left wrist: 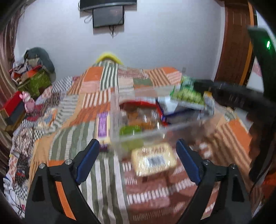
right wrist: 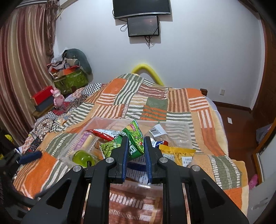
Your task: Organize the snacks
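- The scene was a bedroom: a bed (right wrist: pixel 179 110) under a striped patchwork blanket of orange, green and cream, a white wall behind it with two dark screens (right wrist: pixel 142 8) mounted one below the other, and curtains (right wrist: pixel 22 69) down the left side.
- At the far left, beside the bed, stood a heap of boxes and clothes (right wrist: pixel 69 75) and a small pink figurine (right wrist: pixel 58 99), all well apart from the work.
- The left tool (left wrist: pixel 138 146) hung over the blanket with its blue pads spread wide and nothing between them; just ahead of it lay a yellow snack packet with a barcode label (left wrist: pixel 154 159), outside the bin.
- A purple-and-cream packet (left wrist: pixel 103 127) lay against the bin's left wall; I cannot tell from the blurred view whether it was inside or out.
- The clear plastic bin (right wrist: pixel 96 120) sat mid-bed and already held a green round pot (right wrist: pixel 83 158), a red-edged packet (right wrist: pixel 101 133) and other wrappers.
- The right tool (right wrist: pixel 136 146) was clamped on a green pea snack bag (right wrist: pixel 136 137), held above the bin's near side.
- Judged from this, the step in hand was loading loose snacks into the bin: the right tool needed to lower and let its bag go, while the left needed to close around the barcode packet.
- The crowded, heaped contents and the bin's near rim looked like the main obstacles; a crinkly bag might slide off the pile.
- To the right, a yellow packet (right wrist: pixel 179 155) lay by the bin's right end.
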A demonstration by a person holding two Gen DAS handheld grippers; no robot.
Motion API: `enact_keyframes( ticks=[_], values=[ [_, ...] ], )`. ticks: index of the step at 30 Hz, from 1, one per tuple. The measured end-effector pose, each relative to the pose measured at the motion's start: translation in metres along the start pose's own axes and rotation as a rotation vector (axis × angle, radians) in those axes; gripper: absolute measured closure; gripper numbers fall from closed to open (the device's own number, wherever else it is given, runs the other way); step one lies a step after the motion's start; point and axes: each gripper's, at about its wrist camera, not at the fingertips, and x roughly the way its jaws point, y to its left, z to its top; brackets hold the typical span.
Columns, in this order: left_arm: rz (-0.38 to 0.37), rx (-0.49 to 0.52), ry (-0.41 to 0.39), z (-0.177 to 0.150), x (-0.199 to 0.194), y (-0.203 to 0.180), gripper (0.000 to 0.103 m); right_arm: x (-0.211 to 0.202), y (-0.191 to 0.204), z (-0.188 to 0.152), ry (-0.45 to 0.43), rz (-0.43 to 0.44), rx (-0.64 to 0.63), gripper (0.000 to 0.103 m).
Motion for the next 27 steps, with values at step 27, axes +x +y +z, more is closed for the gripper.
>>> enact_keyframes(
  ticks=[27],
  values=[
    [-0.020, -0.099, 0.186, -0.024, 0.085, -0.019, 0.022, 0.001, -0.006, -0.011, 0.019, -0.004, 0.018, 0.087]
  ],
)
